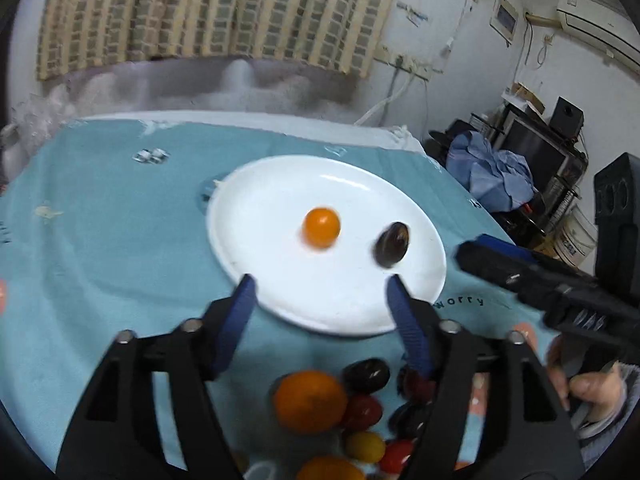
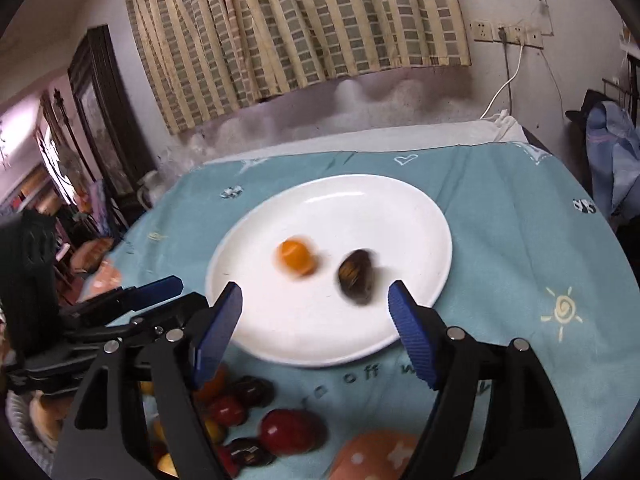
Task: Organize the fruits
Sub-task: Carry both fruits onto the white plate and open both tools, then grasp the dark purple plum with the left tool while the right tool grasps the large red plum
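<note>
A white plate lies on a teal cloth. On it rest a small orange tomato and a dark brown tomato, both blurred and apart from any finger. My left gripper hangs open over the plate's near rim with nothing between its blue pads. My right gripper is open too, empty, just short of the dark tomato. A heap of fruit lies near me: an orange, red, yellow and dark tomatoes.
The right gripper's body reaches in from the right in the left wrist view, with a hand on it. The left gripper shows at the left in the right wrist view. A curtain hangs behind the table.
</note>
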Available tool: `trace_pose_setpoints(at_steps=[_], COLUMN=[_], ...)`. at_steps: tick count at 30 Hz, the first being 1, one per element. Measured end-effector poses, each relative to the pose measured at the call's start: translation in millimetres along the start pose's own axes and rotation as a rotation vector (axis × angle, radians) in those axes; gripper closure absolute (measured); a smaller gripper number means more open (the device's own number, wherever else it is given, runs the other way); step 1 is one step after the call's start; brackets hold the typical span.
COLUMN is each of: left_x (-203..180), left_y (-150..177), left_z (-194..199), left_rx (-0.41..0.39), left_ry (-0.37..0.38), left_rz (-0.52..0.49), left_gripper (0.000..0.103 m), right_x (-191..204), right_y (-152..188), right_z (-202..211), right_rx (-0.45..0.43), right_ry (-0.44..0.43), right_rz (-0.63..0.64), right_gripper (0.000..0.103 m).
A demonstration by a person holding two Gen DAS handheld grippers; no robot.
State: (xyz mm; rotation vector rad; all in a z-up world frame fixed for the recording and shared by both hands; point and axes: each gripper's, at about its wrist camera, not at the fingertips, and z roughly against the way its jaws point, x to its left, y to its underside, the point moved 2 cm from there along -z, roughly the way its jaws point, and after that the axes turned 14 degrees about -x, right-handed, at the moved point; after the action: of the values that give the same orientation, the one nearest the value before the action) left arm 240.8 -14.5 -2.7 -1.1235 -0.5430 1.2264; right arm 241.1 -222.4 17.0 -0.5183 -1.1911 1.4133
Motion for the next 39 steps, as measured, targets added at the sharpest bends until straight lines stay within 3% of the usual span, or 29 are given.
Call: trace_pose_setpoints(at_steps=[4, 10, 16, 21, 24, 29, 36, 38, 39], left_x=[17.4, 49.3, 58.1, 58.6, 55.9, 63.2, 54.6, 55.6, 55.6], left_y=[14.9, 58.0, 73.2, 82.7, 86.6, 92.8, 100.6, 100.3, 100.9], left_z=[49.6, 105.1, 109.2, 98.1, 93.4, 84.1, 76.4, 76.6, 76.9], left_rx=[-0.059, -0.061, -0.027, 0.049, 0.081, 0.143, 0.197, 0.196, 0.195], left_ry=[-0.074, -0.203, -0.217, -0.218, -0.211, -0.186, -0.173, -0.174, -0.175], left_rz=[0.0, -0.002, -0.033, -0.063, -0.068, -0.029, -0.08, -0.076, -0.075], left_gripper=[0.016, 0.014, 0.014, 0.015, 0.022, 0.055, 0.056, 0.058, 0.058], right_x=[10.4, 13.9, 14.1, -6.2, -11.1, -4.1, 6.5, 9.7, 9.6], right_y=[15.6, 67.3, 72.7, 73.3, 74.6, 77.5, 83.7, 84.3, 84.4], right_z=[35.8, 57.9, 61.3, 54.6, 51.9, 49.9, 42.6, 36.7, 32.8], right_rx=[-0.022, 0.041, 0.036, 0.067, 0.082, 0.094, 0.108, 0.12, 0.131], right_ry=[0.015, 0.024, 0.021, 0.022, 0.014, 0.01, -0.007, -0.024, -0.038], right_rz=[0.02, 0.024, 0.021, -0.072, -0.105, -0.076, -0.036, -0.036, -0.051], right_gripper=[0.012, 0.011, 0.011, 0.011, 0.011, 0.011, 0.012, 0.028, 0.031])
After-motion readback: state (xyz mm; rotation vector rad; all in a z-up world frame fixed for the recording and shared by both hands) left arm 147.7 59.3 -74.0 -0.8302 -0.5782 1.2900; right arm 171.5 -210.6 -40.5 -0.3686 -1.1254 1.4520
